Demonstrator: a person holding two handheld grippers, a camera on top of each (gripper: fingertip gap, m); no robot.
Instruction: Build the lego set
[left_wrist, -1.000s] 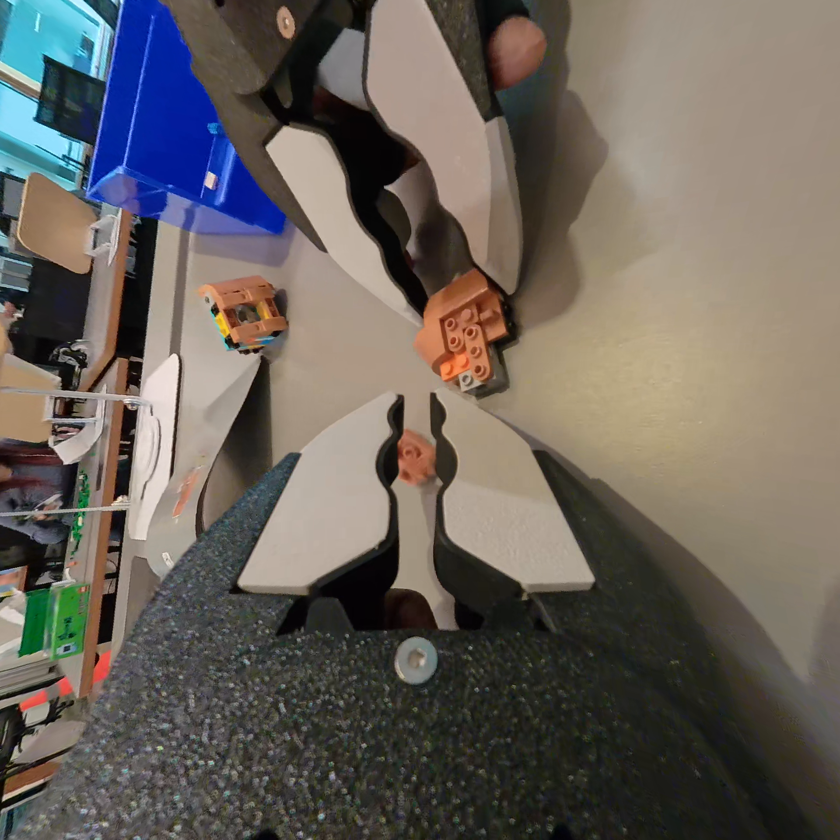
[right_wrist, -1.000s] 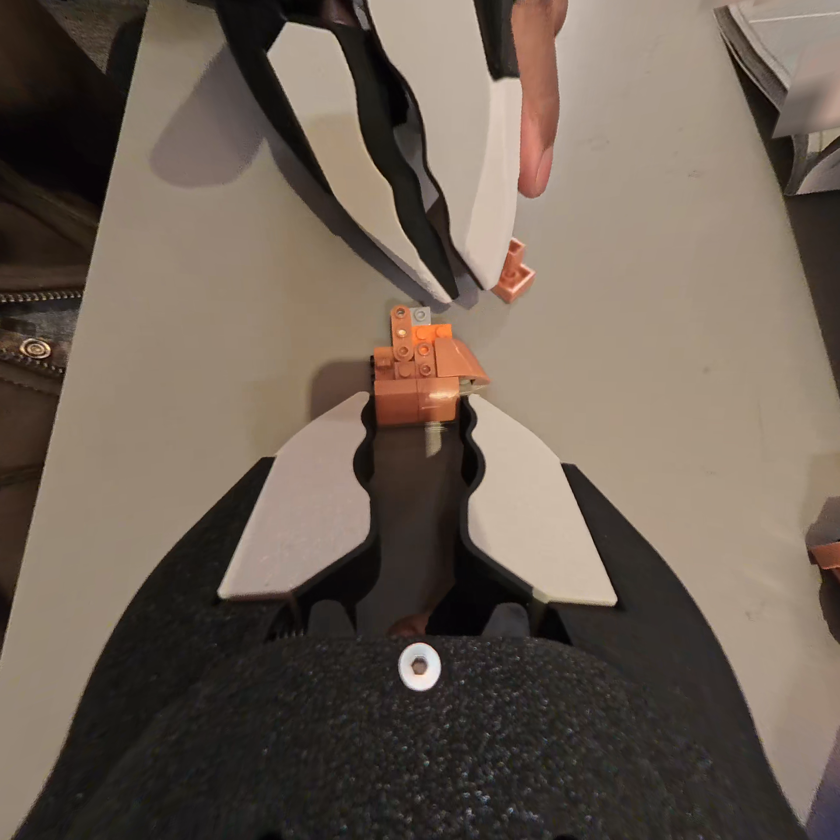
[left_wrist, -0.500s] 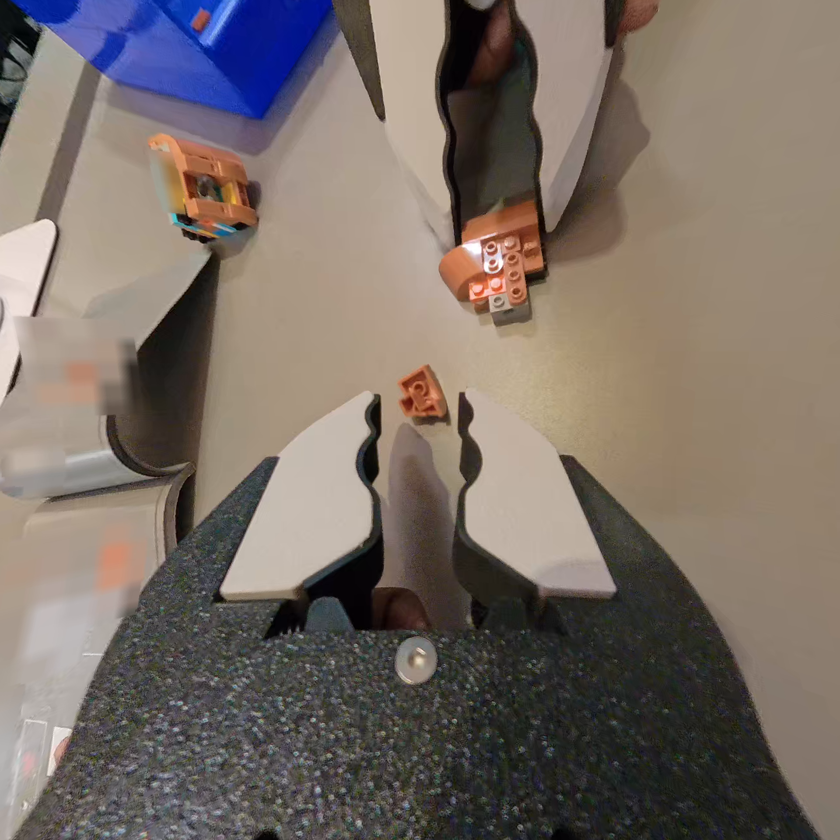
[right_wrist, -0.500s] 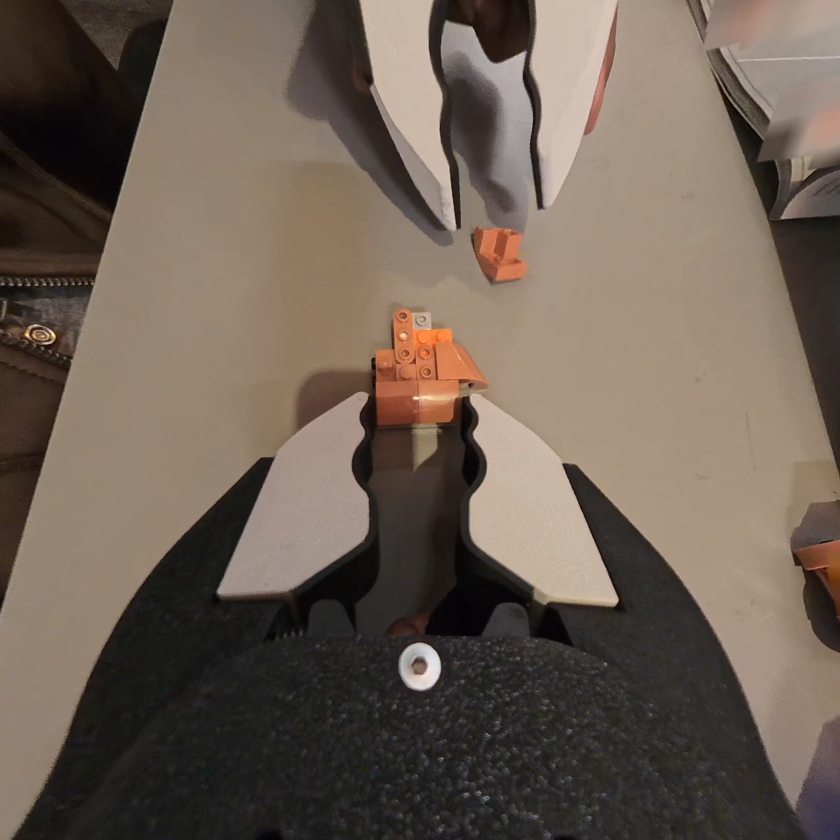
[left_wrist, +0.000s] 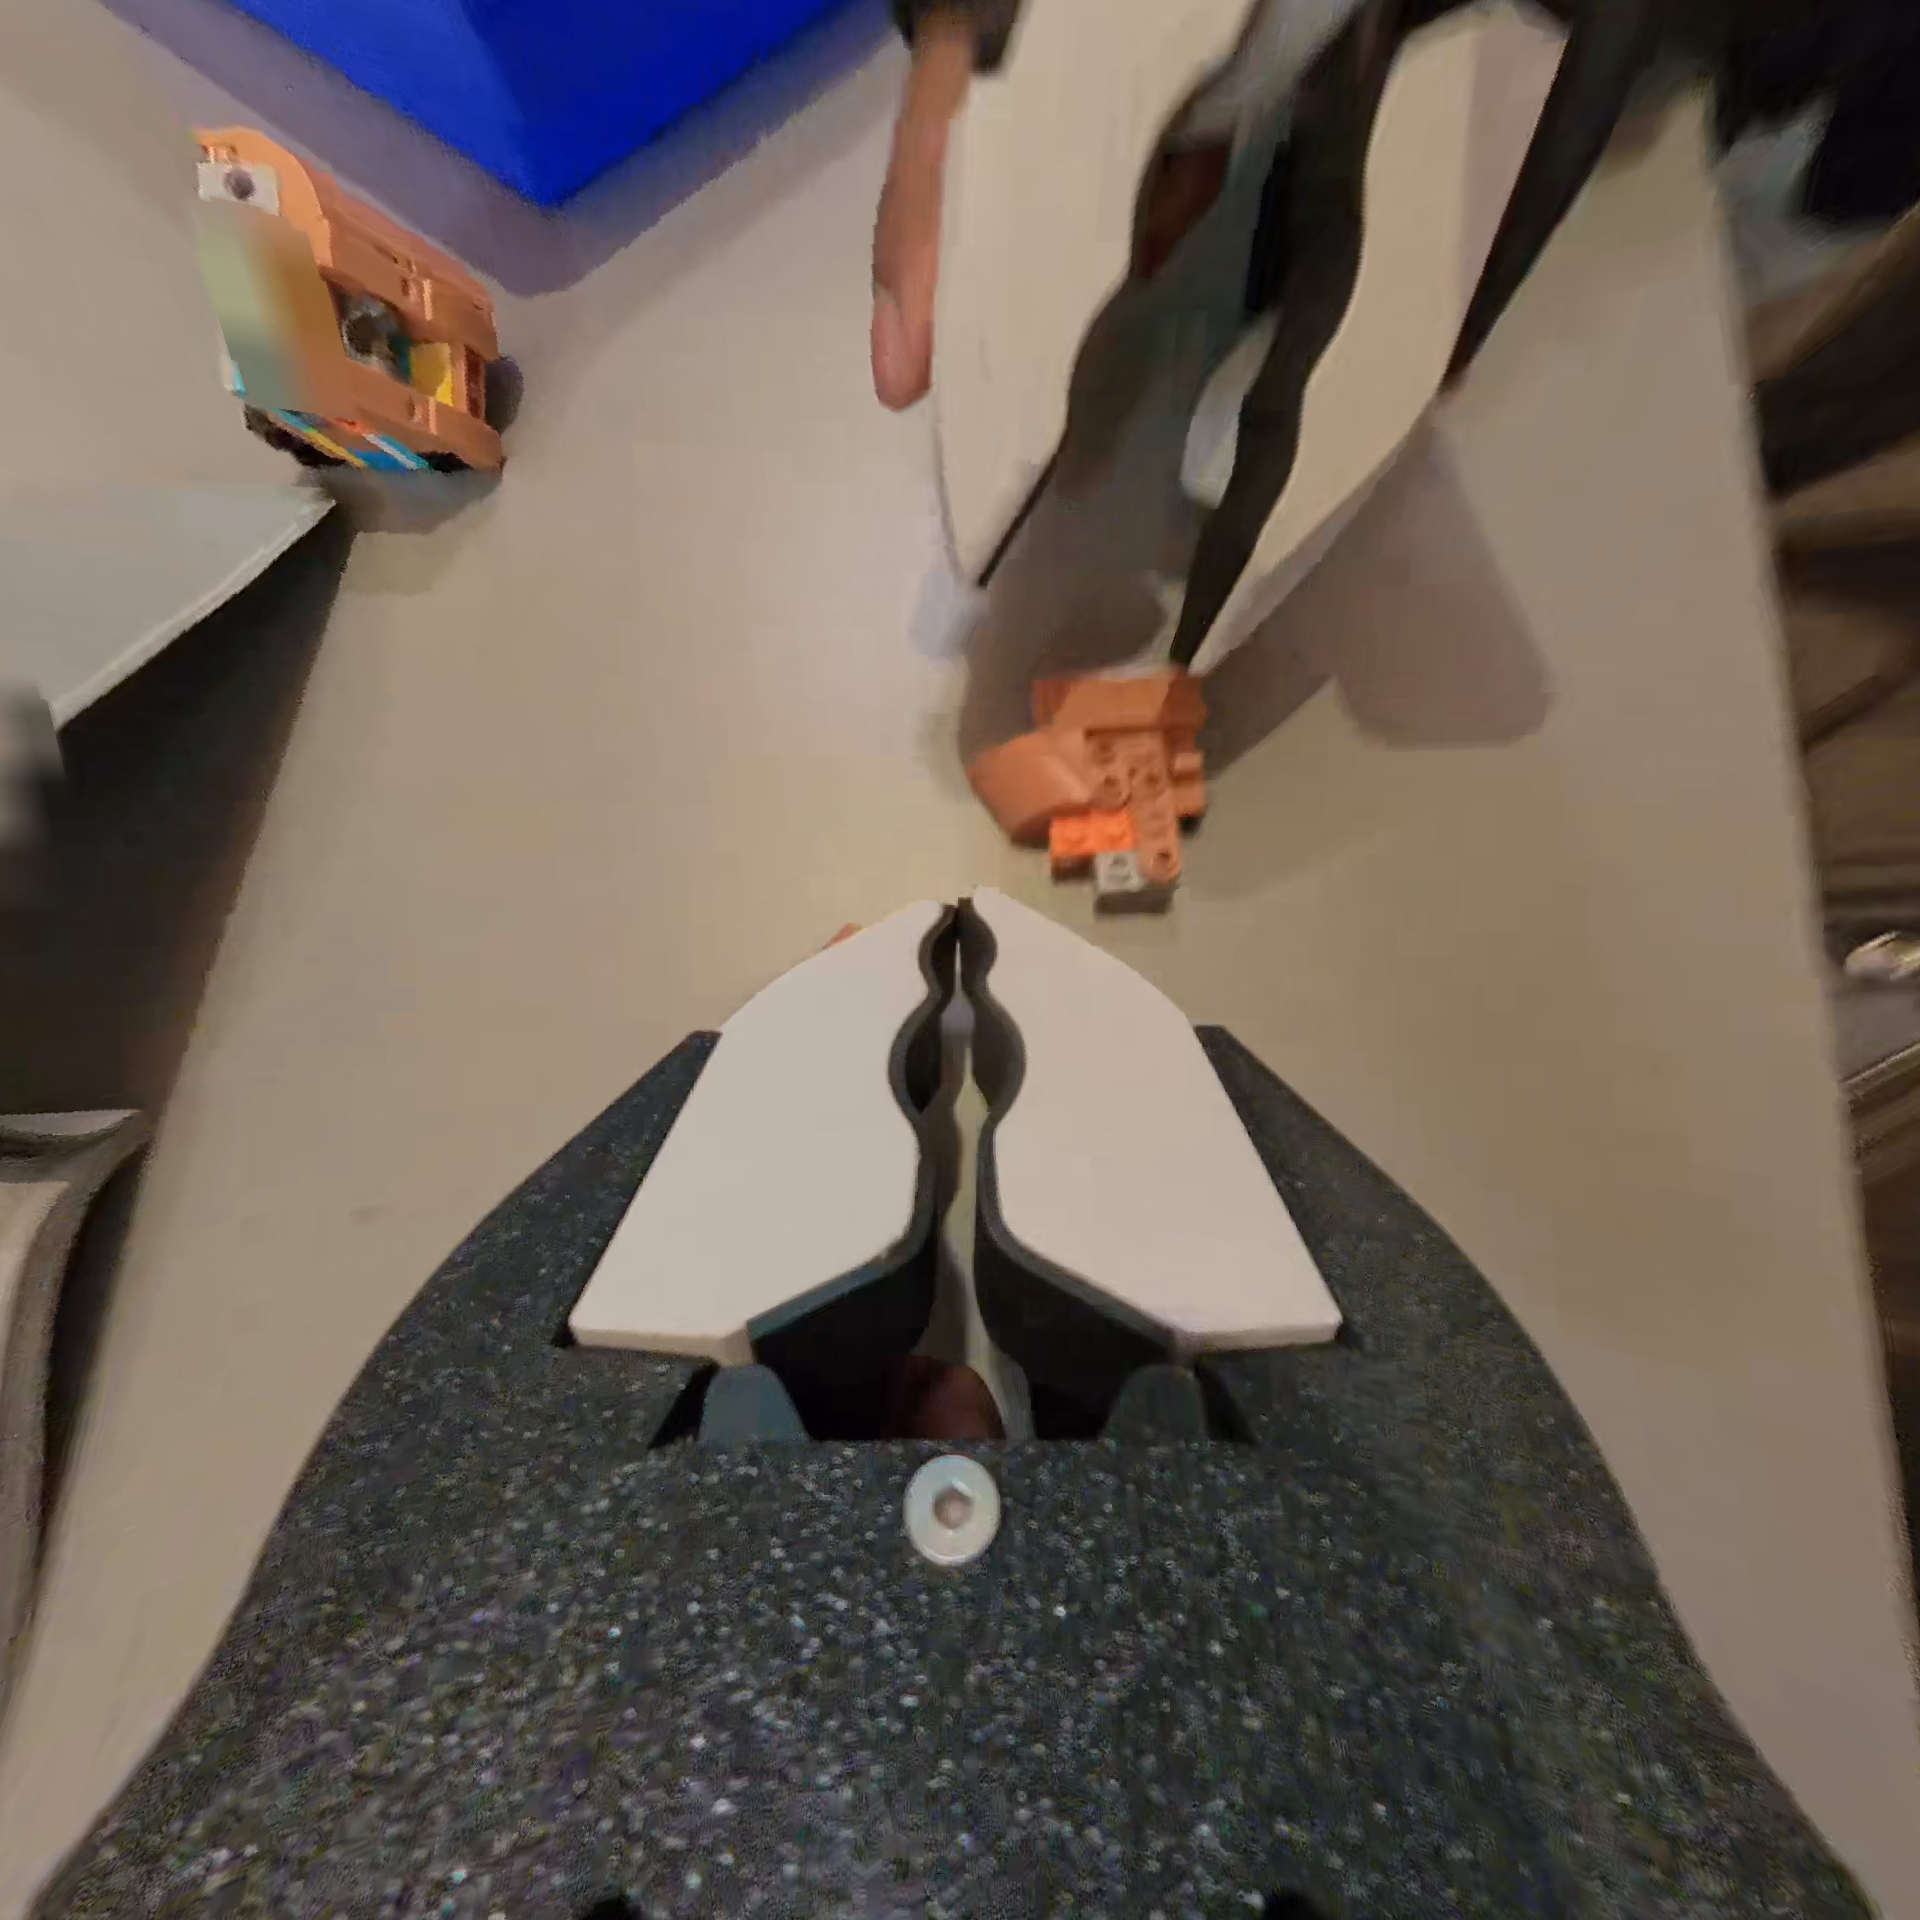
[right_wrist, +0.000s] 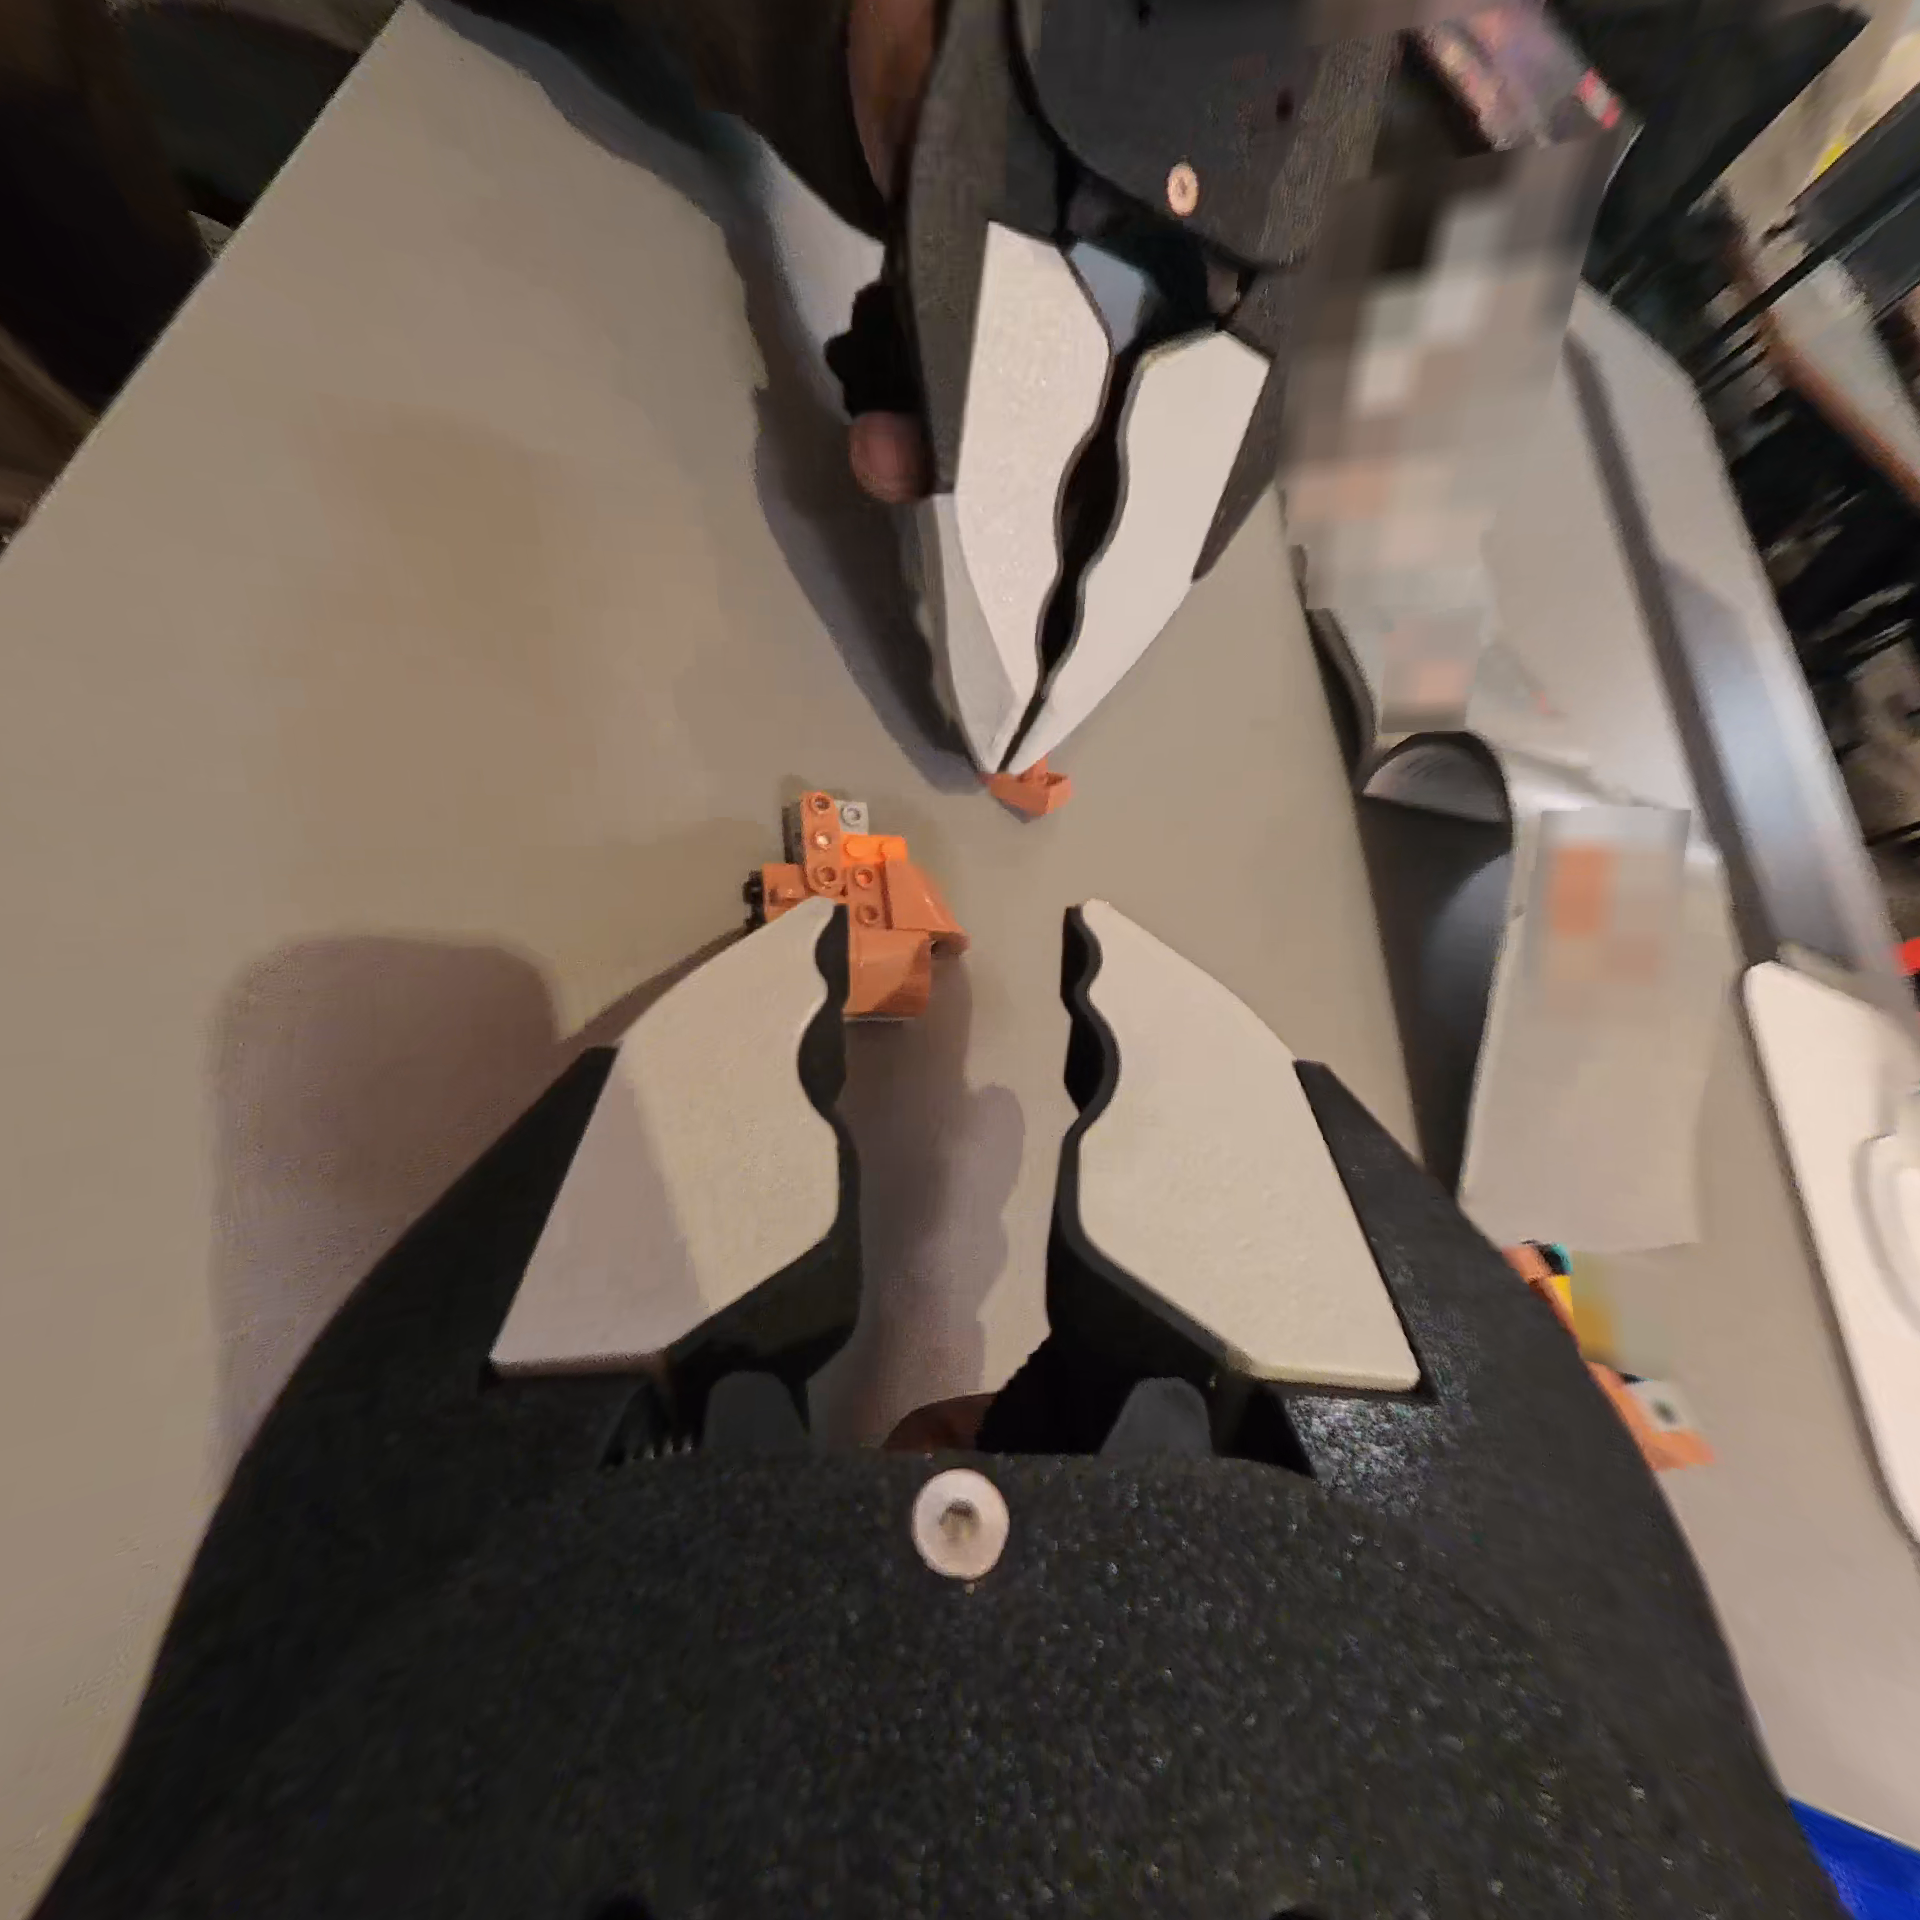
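Observation:
A small orange brick (right_wrist: 1031, 792) lies on the grey table (right_wrist: 416, 623), pinched at the tips of my left gripper (right_wrist: 1013, 767), which is shut. In the left wrist view only a sliver of this brick (left_wrist: 844, 932) shows beside the closed tips of the left gripper (left_wrist: 961, 909). The orange sub-assembly (right_wrist: 878, 920) with a grey stud rests on the table against the inside of the left finger of my right gripper (right_wrist: 951, 914), which is open and empty. The sub-assembly (left_wrist: 1101, 774) also shows in the left wrist view, under the blurred right gripper (left_wrist: 1081, 644).
A second orange, yellow and blue build (left_wrist: 353, 322) sits near a blue bin (left_wrist: 582, 83); it also shows at the right (right_wrist: 1600, 1351). Paper sheets (right_wrist: 1579, 1039) and a white object (right_wrist: 1849, 1143) lie at the right. A person's finger (left_wrist: 904, 312) hangs over the table. The gap from one gripper's tips to the other's is roughly 5 cm.
My left gripper has shut on the small orange brick that lay between its open tips. My right gripper has opened, let go of the sub-assembly and shifted right of it.

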